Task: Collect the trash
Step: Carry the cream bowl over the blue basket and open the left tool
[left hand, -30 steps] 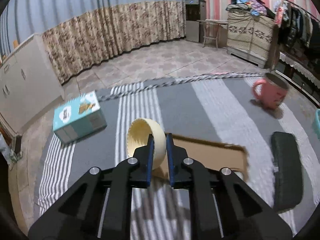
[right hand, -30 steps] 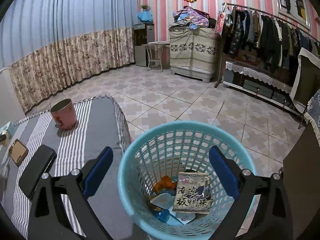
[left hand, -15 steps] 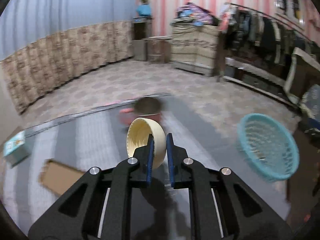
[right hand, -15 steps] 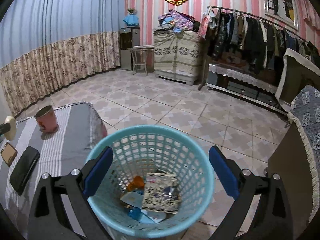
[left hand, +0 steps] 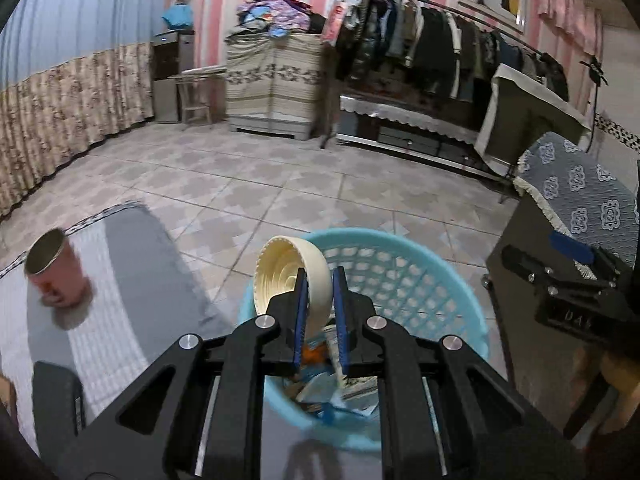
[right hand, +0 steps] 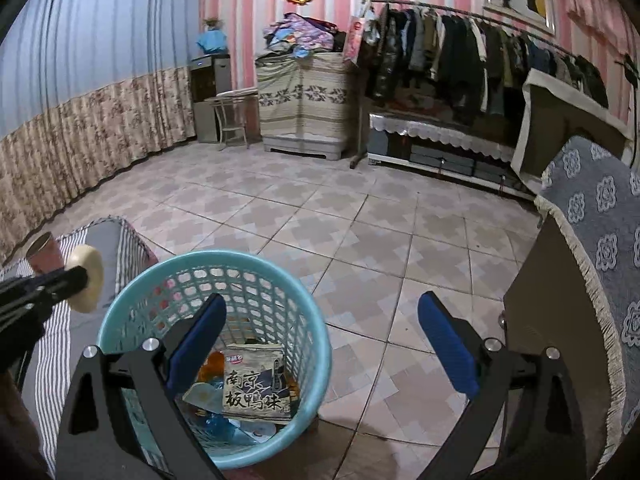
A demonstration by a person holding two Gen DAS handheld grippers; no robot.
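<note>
Two blue pads of the left gripper (left hand: 320, 276) clench the rim of a cream lid (left hand: 294, 276), round and ridged inside, held on edge over the near rim of the basket (left hand: 448, 276). The right gripper (right hand: 320, 330) hangs with jaws spread wide and nothing between them, over the basket's right side. That basket is pale blue plastic lattice, round, standing on the floor (right hand: 360, 232) of patterned beige tiles; inside lies a grey packet (right hand: 254, 384) printed 南京板鸭味 among other scraps. Beside it a grey and white striped cloth (left hand: 132, 280) bears a pink mug (left hand: 54, 270) and a black case (left hand: 58, 400). Pink striped walls, floral curtains and a rack of dark clothes (right hand: 460, 48) ring the room.
</note>
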